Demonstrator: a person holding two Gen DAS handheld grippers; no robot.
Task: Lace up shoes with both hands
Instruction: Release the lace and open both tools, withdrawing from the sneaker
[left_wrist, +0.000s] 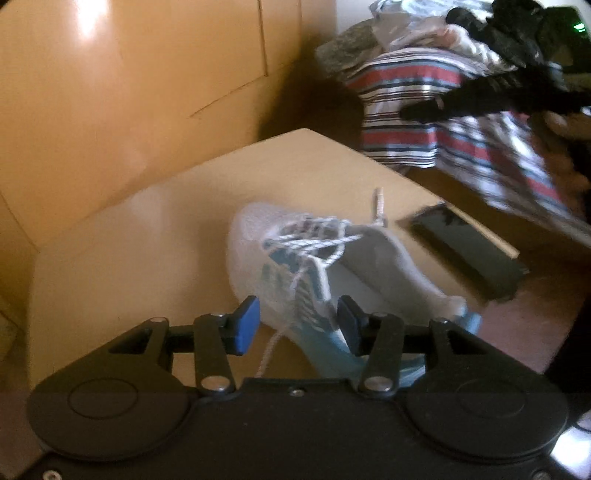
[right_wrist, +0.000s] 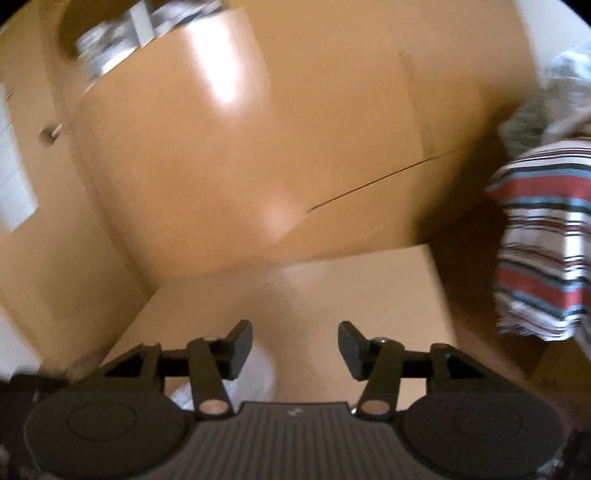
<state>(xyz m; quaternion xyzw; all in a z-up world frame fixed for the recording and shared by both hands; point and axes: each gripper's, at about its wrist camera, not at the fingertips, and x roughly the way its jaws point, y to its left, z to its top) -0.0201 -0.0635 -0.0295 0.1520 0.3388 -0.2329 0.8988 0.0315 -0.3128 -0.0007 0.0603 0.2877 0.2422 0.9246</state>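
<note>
Left gripper (left_wrist: 297, 325) jaws part-open, nothing pinched; a loose lace (left_wrist: 271, 350) runs down through the gap without either pad pressing it. Shoe (left_wrist: 291, 258), white with blue side, lies on the tan table (left_wrist: 129, 258) just past the fingertips, toe toward 11 o'clock, heel toward 5 o'clock. Laces bunched over the tongue, one end (left_wrist: 378, 206) sticking up at 1 o'clock of the shoe.

Right gripper (right_wrist: 295, 345) also part-open and empty, aimed at bare table and the cabinet; only a white sliver of the shoe shows at 7 o'clock behind its left finger.

Risks, judged:
- Left closes on the shoe's side instead of the thin lace and shoves the shoe.
- Right has the laces out of sight, so its reach could miss.
- Phone (left_wrist: 465, 247) sits at 3 o'clock of the shoe, at the table edge; a pushed shoe could knock it off.
- Both views blurred, so lace routing is unclear.
</note>
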